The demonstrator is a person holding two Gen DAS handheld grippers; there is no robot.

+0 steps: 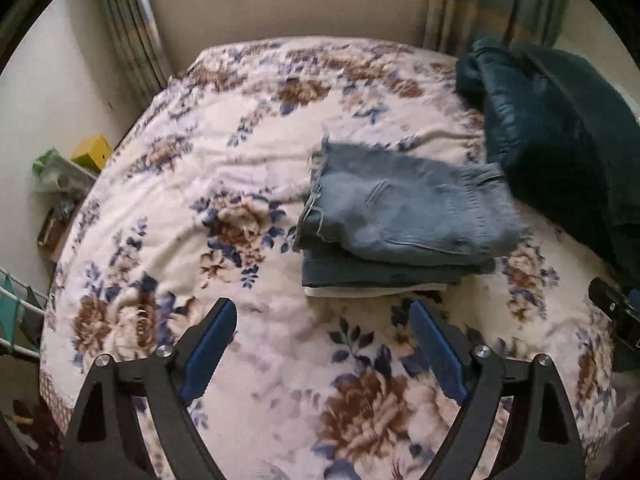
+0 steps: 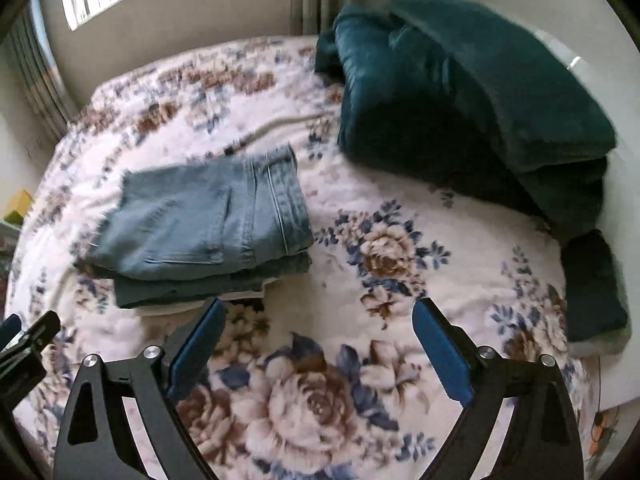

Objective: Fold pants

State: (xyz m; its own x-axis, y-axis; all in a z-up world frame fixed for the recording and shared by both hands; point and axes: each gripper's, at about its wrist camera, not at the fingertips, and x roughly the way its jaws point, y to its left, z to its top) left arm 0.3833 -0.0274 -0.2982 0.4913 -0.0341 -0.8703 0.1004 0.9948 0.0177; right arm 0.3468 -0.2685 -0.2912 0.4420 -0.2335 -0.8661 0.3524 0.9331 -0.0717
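Two claws, the left claw and right claw, hang wide apart, holding nothing. The folded pants lie on the flowery bed, beside a dark green blanket.

Under your folded jeans a darker denim piece and a white layer show edges only; shelf clutter is unreadably small.

Folded light-blue jeans atop stack
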